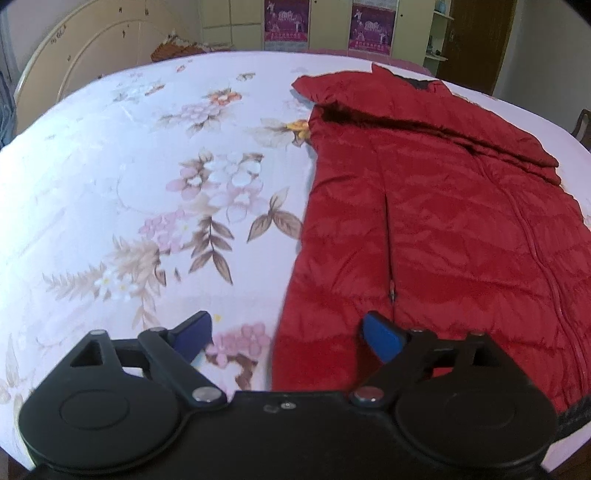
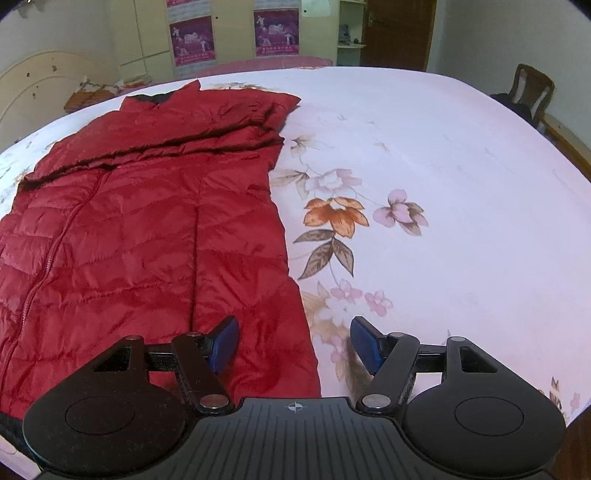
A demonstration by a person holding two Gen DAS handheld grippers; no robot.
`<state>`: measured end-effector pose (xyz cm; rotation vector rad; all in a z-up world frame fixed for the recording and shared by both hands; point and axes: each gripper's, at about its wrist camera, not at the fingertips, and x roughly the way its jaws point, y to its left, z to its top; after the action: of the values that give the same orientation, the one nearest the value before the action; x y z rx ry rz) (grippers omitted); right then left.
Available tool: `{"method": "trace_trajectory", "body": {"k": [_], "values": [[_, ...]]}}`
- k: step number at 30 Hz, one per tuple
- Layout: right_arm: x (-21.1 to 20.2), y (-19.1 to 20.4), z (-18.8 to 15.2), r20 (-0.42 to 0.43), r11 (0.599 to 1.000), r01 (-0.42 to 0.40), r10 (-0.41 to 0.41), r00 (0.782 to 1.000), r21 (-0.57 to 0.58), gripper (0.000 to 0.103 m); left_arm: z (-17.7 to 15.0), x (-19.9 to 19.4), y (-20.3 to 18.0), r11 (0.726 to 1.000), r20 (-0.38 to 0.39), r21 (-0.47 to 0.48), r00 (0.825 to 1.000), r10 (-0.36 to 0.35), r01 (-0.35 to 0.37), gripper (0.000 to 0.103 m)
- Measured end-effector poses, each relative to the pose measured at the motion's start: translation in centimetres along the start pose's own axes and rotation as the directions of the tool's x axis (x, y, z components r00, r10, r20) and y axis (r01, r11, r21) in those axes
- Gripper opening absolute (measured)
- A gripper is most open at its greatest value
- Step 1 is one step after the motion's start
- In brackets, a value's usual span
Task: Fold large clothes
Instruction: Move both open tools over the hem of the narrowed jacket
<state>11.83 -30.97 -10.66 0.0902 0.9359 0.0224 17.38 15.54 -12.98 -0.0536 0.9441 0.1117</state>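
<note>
Item: red coat (image 1: 424, 229), quilted, laid flat on a bed (image 1: 129, 184) with a floral sheet.

Position, left view: the coat lies ahead and to the right of the left gripper (image 1: 288, 334). Its near left corner sits between the two blue pads, the left pad (image 1: 194, 334) over bare sheet, the right pad (image 1: 382, 339) over red fabric. Jaws stand wide apart; nothing is clamped.

Position, right view: the coat lies ahead and to the left of the right gripper (image 2: 293, 343). Its near right corner sits between the jaws, the left pad (image 2: 223, 343) over fabric, the right pad (image 2: 365, 343) over sheet. Jaws apart, holding nothing. Whether either gripper touches the cloth cannot be told.

Condition of fold: both sleeves appear already turned in; a folded band (image 2: 177, 136) crosses the chest area just below the collar (image 2: 151, 99). The sides run fairly straight, so the coat reads as one long narrow panel. Zip (image 2: 40, 273) closed as far as visible. A slit or pocket line (image 1: 388, 236) runs up from the hem.

Done, by judgement: spreading, sleeve folds.

Left, by judgement: the lengthwise fold, hem brought up toward the collar, perhaps in two stages given the coat's length; final smoothing. Each gripper straddling a hem corner suggests that step is about to start.

Also present: headboard (image 1: 74, 66), wardrobe with posters (image 2: 236, 33), chair (image 2: 532, 92), far beyond the coat.
</note>
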Motion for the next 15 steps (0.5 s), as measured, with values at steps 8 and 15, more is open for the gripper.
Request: {"method": "trace_trajectory", "body": {"k": [8, 15], "values": [[0.4, -0.5, -1.0, -0.037, 0.998, -0.039, 0.041, 0.998, 0.042, 0.066, -1.3, -0.2, 0.2, 0.998, -0.034, -0.032, 0.998, -0.056, 0.055, 0.093], [-0.2, -0.3, -1.9, -0.058, 0.992, -0.113, 0.116, 0.992, 0.056, 0.066, -1.8, -0.6, 0.5, 0.989, -0.03, -0.049, 0.99, -0.139, 0.137, 0.072]]}}
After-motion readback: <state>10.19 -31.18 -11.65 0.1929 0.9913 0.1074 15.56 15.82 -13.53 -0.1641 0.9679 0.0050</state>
